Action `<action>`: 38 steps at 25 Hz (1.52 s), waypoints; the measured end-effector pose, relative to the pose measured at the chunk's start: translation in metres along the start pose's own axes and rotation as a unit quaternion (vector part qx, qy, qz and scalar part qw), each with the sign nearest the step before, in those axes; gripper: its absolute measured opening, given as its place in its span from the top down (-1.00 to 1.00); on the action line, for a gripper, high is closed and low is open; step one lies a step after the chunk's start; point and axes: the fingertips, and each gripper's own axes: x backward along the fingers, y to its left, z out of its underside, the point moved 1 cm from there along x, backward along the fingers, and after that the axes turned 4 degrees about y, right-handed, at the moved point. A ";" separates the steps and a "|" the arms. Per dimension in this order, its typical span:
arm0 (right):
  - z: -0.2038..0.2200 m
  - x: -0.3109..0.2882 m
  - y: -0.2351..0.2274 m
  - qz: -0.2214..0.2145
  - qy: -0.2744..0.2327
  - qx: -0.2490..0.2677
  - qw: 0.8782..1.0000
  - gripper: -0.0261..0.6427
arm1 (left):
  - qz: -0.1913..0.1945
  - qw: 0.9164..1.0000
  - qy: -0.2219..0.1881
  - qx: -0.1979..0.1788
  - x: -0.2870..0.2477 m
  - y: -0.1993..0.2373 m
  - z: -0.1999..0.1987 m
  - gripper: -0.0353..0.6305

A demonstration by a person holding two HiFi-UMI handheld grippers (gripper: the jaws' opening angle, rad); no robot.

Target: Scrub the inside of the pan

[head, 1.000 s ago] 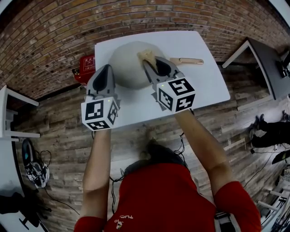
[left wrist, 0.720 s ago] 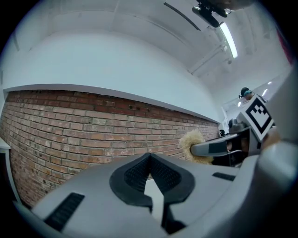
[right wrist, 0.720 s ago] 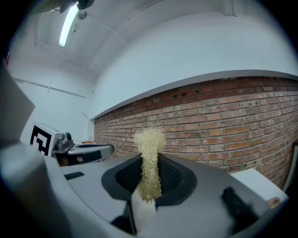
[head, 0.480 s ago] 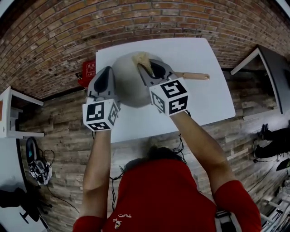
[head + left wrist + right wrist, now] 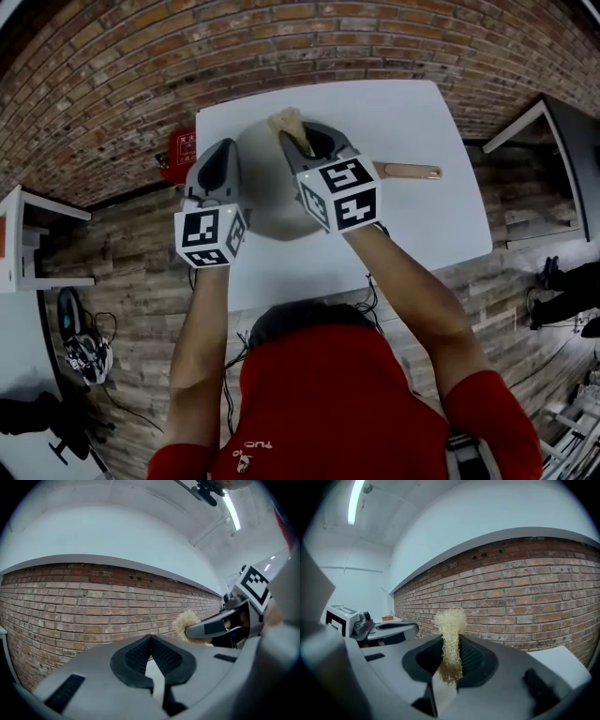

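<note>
Right claw (image 5: 451,657) clenched on scrubber (image 5: 450,623), over far rim of pan (image 5: 265,202), mid counter (image 5: 417,103). Left claw (image 5: 151,645) closed, empty. No scrubber-pan contact visible; scrubbing probably unfinished.

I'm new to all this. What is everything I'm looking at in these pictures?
table: one, white, beside the brick wall
pan: one, pale grey, copper-coloured handle pointing right, on the table
scrubber: one, straw-coloured and fibrous, above the pan's far rim
box: one, red, on the floor left of the table
white side table: one, far left
dark side table: one, far right
left gripper: one, grey with a black-and-white marker cube, jaws together with nothing between them, by the pan's left side
right gripper: one, same build, shut on the scrubber
person: red top, bare forearms
</note>
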 end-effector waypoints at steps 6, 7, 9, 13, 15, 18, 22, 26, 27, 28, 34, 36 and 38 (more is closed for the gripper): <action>0.013 -0.036 -0.002 0.005 0.036 -0.023 0.999 0.66 | 0.012 1.000 0.001 -0.007 -0.019 0.012 0.013 0.85; 0.019 -0.043 -0.004 0.007 0.047 -0.032 0.998 0.66 | 0.013 1.000 0.002 -0.007 -0.021 0.017 0.017 0.85; 0.033 -0.059 -0.006 0.009 0.073 -0.046 0.996 0.66 | 0.014 1.000 0.003 -0.006 -0.024 0.026 0.022 0.85; 0.063 -0.082 -0.009 0.014 0.128 -0.055 0.990 0.66 | 0.018 1.000 0.003 0.002 -0.028 0.040 0.029 0.85; 0.076 -0.090 -0.009 0.015 0.153 -0.052 0.987 0.66 | 0.020 1.000 0.003 0.006 -0.029 0.044 0.031 0.85; 0.091 -0.099 -0.006 0.019 0.183 -0.040 0.982 0.66 | 0.021 1.000 0.006 0.011 -0.028 0.048 0.036 0.85; 0.109 -0.109 0.002 0.016 0.211 -0.031 0.977 0.66 | 0.021 1.000 0.010 0.013 -0.023 0.050 0.040 0.85; 0.121 -0.116 0.013 0.008 0.228 -0.025 0.973 0.66 | 0.017 1.000 0.015 0.018 -0.017 0.053 0.046 0.85; 0.123 -0.118 0.016 0.005 0.231 -0.022 0.973 0.66 | 0.016 1.000 0.016 0.018 -0.016 0.054 0.048 0.85; 0.125 -0.120 0.018 0.003 0.233 -0.018 0.972 0.66 | 0.015 1.000 0.018 0.019 -0.015 0.054 0.049 0.85; 0.136 -0.132 0.031 -0.013 0.247 -0.007 0.969 0.66 | 0.010 1.000 0.020 0.021 -0.009 0.057 0.052 0.85; 0.141 -0.134 0.032 -0.015 0.254 -0.004 0.967 0.66 | 0.009 1.000 0.021 0.021 -0.008 0.059 0.052 0.85; 0.146 -0.136 0.030 -0.012 0.262 -0.002 0.965 0.66 | 0.008 0.999 0.023 0.022 -0.007 0.061 0.053 0.85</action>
